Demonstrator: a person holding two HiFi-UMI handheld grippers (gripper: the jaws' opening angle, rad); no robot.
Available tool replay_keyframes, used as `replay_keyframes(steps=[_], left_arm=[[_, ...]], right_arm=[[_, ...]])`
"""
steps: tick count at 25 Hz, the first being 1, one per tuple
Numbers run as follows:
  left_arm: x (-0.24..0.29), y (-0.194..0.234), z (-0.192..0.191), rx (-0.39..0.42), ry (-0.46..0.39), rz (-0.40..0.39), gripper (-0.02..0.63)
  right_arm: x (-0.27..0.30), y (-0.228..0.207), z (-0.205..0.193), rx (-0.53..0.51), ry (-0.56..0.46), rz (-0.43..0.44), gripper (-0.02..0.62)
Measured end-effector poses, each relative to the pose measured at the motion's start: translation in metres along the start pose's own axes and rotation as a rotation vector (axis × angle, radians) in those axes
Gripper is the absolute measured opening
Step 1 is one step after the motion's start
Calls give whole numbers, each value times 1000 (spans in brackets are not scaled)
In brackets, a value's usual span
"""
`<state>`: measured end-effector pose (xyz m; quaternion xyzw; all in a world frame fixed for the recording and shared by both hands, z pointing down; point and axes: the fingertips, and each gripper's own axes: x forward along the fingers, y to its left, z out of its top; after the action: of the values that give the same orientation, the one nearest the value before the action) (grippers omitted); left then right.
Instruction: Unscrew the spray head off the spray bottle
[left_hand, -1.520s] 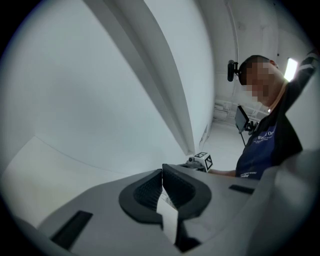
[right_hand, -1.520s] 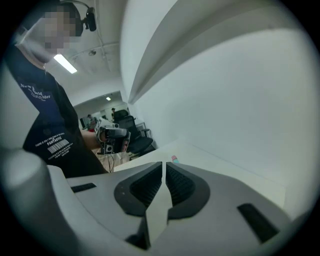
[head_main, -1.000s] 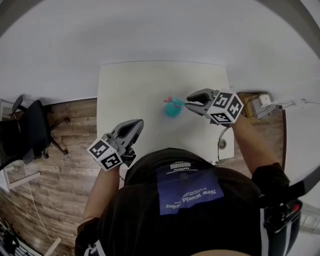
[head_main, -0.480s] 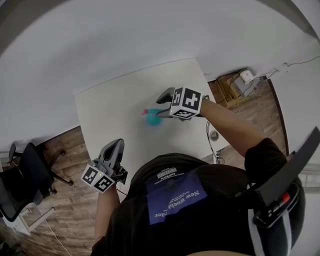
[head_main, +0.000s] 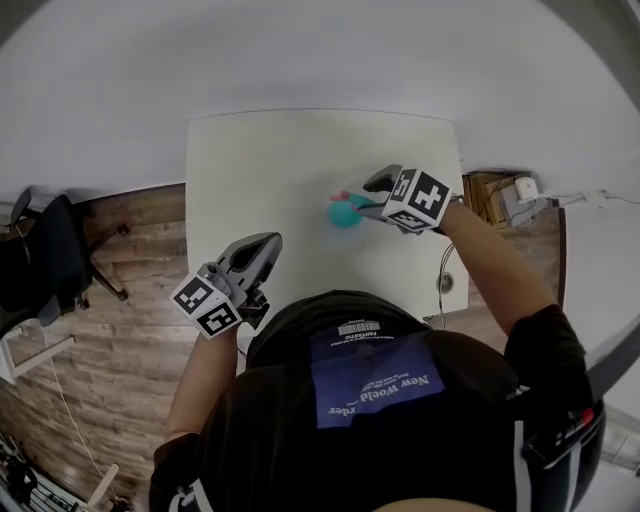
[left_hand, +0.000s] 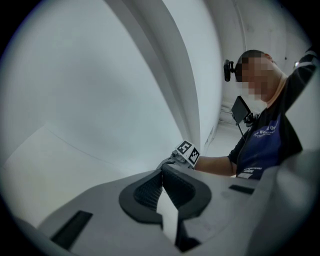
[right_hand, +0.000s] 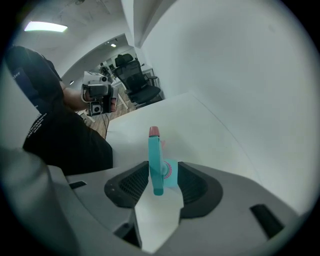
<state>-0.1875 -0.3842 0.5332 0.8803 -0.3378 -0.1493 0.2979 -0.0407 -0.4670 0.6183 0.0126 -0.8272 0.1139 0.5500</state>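
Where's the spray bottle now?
The spray bottle stands on the table, right of centre in the head view, between the right gripper's jaws, which have just been opening.

We've got a plain white table (head_main: 270, 190) against a white wall (head_main: 300, 60), wood-plank floor (head_main: 130, 340) on both sides. There's a black office chair (head_main: 50, 255) off to the left, and a small white box (head_main: 525, 190) near the table's right corner.

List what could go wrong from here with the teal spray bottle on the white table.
1. The right gripper has just been opening its jaws. They straddle the pink-tipped teal spray head without pressing, so closing off-centre may tip the teal plastic spray bottle.
2. The left gripper is shut, away from the bottle. Twisting may simply spin it on the white table.
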Motion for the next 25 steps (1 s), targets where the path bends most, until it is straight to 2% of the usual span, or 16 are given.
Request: replay_keyframes(steps=[10,17,21,25], left_arm=[[-4,5,-10,-22,-7,10,-8],[-8,7,-14,-35,-8,15,-8],[-7,5,-15,-37,0,9,-8],[-6,4,-10,-30,0,8,-8]], right_arm=[[30,0,-15,-44,129,-18,169],[30,-2,-10,-55,112,-37,129],[19,-1,-4,-30,44,-40,129],[-8,-1,7,82,-115,-6,129]])
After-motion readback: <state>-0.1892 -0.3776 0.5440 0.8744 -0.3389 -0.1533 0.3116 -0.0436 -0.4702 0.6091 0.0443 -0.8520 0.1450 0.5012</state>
